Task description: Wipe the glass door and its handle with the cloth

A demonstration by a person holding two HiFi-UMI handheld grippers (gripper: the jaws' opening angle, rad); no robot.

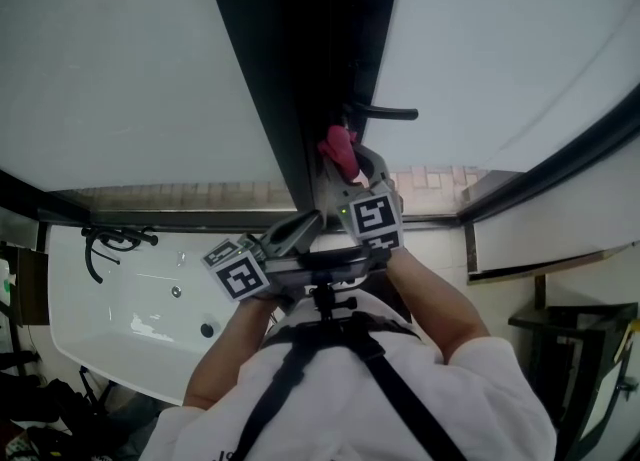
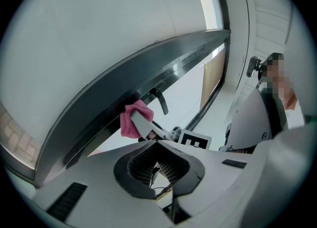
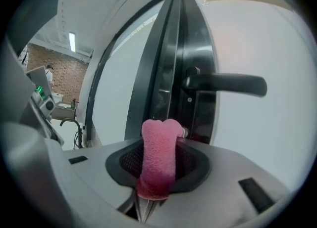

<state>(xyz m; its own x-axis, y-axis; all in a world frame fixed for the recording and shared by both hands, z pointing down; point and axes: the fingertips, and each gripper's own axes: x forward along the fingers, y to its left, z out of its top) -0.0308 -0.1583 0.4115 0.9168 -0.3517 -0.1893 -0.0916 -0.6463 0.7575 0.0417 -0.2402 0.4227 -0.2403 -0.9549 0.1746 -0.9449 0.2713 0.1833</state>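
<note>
The pink terry cloth (image 3: 159,155) stands upright in the right gripper (image 3: 158,170), whose jaws are clamped tight on it. The black lever handle (image 3: 225,84) sits at one o'clock from the cloth and apart from it, on the dark metal frame (image 3: 166,68) of the frosted glass door (image 3: 267,143). The left gripper view shows the cloth close against that frame. The left gripper (image 2: 157,145) is pressed closed on nothing. Only the head view shows a white bathtub (image 1: 150,319) at seven o'clock, with a black tap (image 1: 115,242).
</note>
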